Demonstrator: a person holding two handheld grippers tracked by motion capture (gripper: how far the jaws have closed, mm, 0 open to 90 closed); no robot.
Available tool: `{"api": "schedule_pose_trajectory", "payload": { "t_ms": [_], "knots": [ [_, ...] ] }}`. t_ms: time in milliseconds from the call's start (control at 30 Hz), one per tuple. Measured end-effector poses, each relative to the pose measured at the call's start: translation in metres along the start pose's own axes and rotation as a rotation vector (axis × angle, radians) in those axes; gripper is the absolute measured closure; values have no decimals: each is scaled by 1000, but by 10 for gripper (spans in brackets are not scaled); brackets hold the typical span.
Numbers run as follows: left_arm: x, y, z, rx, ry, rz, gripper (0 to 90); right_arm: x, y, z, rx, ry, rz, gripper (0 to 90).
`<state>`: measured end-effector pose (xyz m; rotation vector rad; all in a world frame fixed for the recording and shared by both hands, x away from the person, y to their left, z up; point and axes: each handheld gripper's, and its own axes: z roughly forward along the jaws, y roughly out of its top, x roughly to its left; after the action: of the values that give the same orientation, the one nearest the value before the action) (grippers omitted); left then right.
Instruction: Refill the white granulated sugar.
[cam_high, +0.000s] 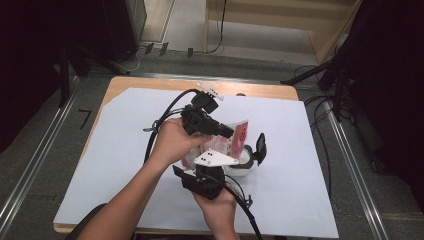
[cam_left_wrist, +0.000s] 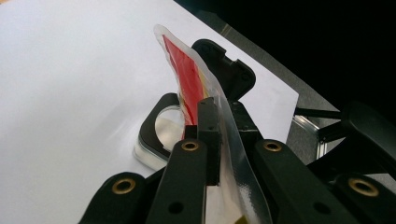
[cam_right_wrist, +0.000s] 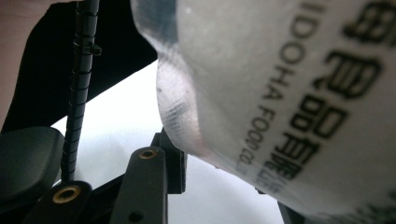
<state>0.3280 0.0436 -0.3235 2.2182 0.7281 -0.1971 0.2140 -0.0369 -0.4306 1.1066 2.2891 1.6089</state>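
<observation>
Black jaws of the left gripper (cam_left_wrist: 219, 140) are pinched on the clear edge of a packet (cam_left_wrist: 189, 77), which rises upright between them, red print on one face, its top curling toward the far side of the table. From above, the left gripper (cam_high: 227, 132) reaches in from the left at about the middle of the table, with the left hand (cam_high: 172, 140) wrapped around its body, and the packet (cam_high: 239, 136) shows as a red and pale strip right at its tip. Close below it in that view, the right gripper (cam_high: 220, 160), topped by its grey plate (cam_high: 216, 158), points up toward the same packet from the right hand (cam_high: 217, 202). In the right gripper view, the packet (cam_right_wrist: 280, 93) hangs very near the lens, translucent with dark lettering, its lower edge lying across the jaws; whether they are clamped on it I cannot tell. Just under and beyond the packet sits a small clear box (cam_high: 245, 165) with a black rim, its black lid (cam_high: 260, 147) hinged open and standing up on the right. The left gripper view shows the box (cam_left_wrist: 156, 140) with its round opening and the lid (cam_left_wrist: 224, 70) behind the packet. Everything rests on a white sheet (cam_high: 125, 150) that covers a wooden table (cam_high: 150, 82).
</observation>
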Motion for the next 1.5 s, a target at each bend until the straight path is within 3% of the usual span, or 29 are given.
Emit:
{"api": "schedule_pose_trajectory", "payload": {
  "t_ms": [767,1167,1500],
  "knots": [
    [1,3,2,5,-8,-3,872,-1,0,-2,0,-2,-2,638],
    [5,7,2,17,-30,-26,872,-2,4,-3,6,-6,-3,638],
    [6,6,1,14,-17,-21,871,-2,5,2,5,0,0,638]
  ]
}}
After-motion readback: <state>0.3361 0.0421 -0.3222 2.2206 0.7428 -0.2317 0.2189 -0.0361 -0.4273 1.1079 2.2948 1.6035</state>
